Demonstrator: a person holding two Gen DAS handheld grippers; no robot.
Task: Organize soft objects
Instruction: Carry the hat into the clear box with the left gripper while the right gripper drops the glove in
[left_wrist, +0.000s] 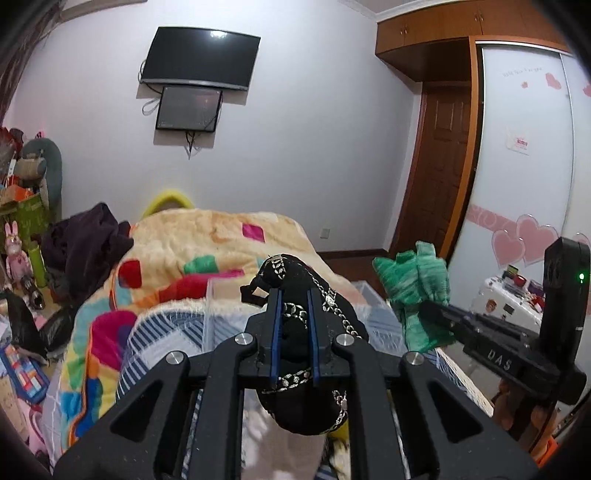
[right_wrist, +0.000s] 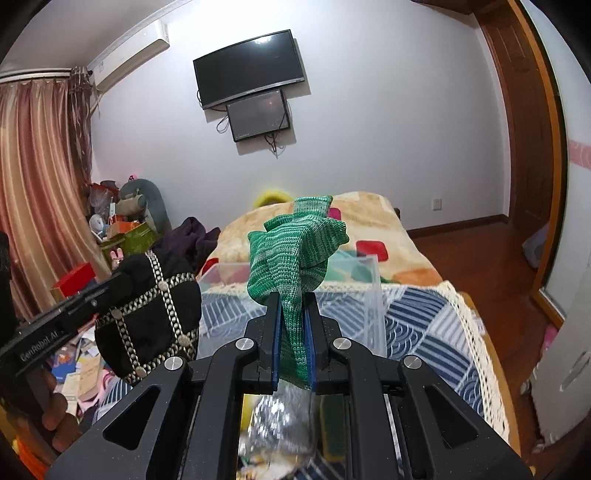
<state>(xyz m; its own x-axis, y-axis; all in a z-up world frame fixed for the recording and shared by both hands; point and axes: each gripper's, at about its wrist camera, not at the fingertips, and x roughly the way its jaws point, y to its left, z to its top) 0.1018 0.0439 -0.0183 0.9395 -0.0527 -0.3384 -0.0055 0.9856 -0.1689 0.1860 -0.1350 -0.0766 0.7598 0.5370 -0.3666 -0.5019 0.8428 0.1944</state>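
Observation:
My left gripper (left_wrist: 294, 295) is shut on a black soft piece with silver chain trim (left_wrist: 295, 280) and holds it up in the air over the bed. It also shows in the right wrist view (right_wrist: 155, 306) at the left. My right gripper (right_wrist: 293, 299) is shut on a green knitted piece (right_wrist: 295, 243), also held up. The green piece shows in the left wrist view (left_wrist: 417, 291) at the right. A clear plastic box (right_wrist: 369, 280) stands on the bed just beyond both grippers.
The bed carries a blue-and-white patterned cover (right_wrist: 424, 317) and a colourful fleece blanket (left_wrist: 207, 243). A dark garment (left_wrist: 85, 240) lies at its left. Cluttered toys and boxes (right_wrist: 125, 221) stand by the curtain. A wardrobe (left_wrist: 524, 166) is at the right.

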